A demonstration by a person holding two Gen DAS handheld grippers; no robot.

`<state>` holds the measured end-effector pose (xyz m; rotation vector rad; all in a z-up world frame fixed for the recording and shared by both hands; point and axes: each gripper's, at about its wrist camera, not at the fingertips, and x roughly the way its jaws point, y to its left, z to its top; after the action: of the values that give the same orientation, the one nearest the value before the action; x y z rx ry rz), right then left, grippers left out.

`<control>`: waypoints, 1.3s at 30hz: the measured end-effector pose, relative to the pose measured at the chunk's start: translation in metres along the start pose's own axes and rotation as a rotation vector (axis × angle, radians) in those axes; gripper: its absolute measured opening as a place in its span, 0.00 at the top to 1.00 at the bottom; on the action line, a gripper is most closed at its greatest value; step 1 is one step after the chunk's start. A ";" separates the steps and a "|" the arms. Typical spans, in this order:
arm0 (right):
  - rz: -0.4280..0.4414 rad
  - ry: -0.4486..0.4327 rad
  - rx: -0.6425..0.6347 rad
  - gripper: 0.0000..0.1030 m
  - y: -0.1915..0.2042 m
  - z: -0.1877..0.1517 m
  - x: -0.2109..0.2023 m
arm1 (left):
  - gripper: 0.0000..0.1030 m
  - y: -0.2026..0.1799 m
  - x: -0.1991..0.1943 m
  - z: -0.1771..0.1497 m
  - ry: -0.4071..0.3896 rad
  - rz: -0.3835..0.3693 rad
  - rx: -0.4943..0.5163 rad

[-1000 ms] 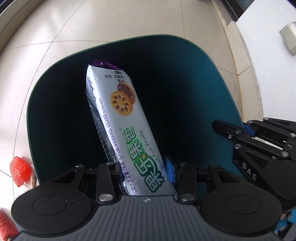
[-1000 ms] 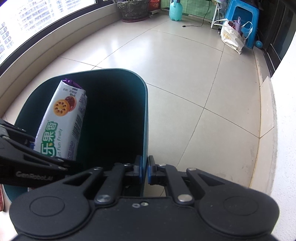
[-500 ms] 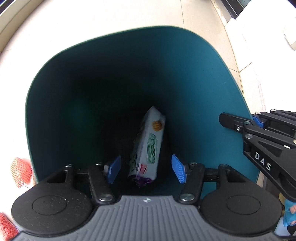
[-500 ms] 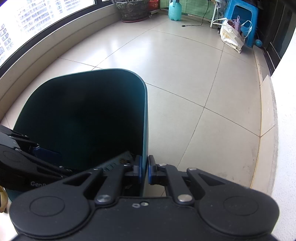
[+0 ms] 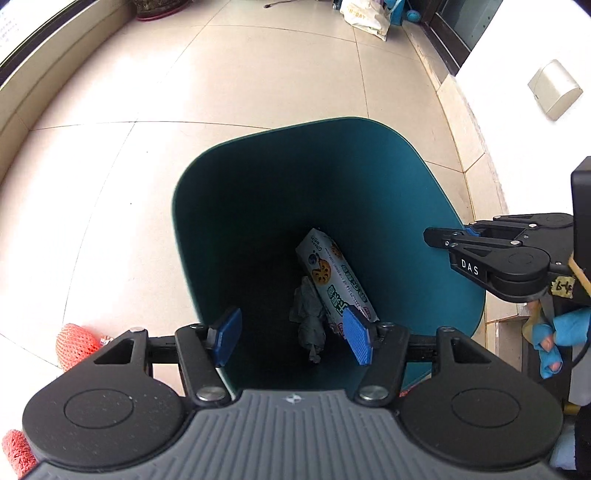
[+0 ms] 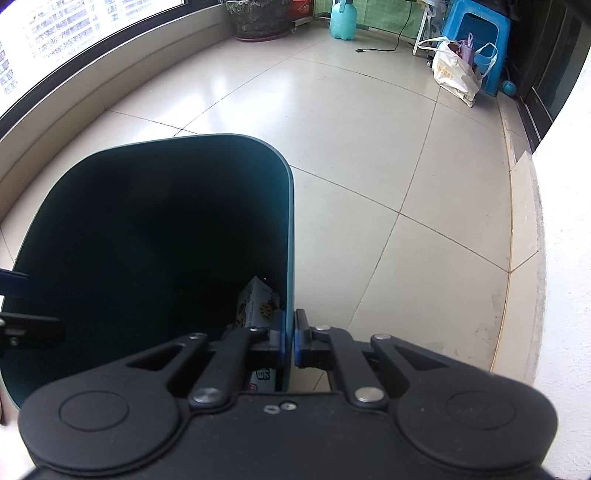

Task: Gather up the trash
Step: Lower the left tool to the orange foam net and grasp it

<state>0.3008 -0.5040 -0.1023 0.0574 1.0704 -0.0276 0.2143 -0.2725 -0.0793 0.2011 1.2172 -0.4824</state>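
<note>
A dark teal trash bin stands on the tiled floor. A white snack packet lies at its bottom beside a crumpled grey wrapper. My left gripper is open and empty above the bin's near rim. My right gripper is shut on the bin's right wall; it also shows in the left wrist view. The packet shows in the right wrist view inside the bin.
Red foam fruit nets lie on the floor left of the bin. A white wall stands to the right. A blue stool, a shopping bag, a teal bottle and a plant pot stand at the far end.
My left gripper opened and let go of the snack packet, which fell to the bin's bottom. The left gripper then rose and pulled back. The right gripper kept its hold.
</note>
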 end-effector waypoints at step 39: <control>-0.055 0.080 -0.045 0.96 0.014 0.007 0.015 | 0.32 0.332 0.100 -0.074 0.095 0.177 -0.570</control>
<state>0.3145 -0.4899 -0.1117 -0.0117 1.1522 -0.0509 0.3304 0.0254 -0.2332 -0.1570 1.3672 0.0392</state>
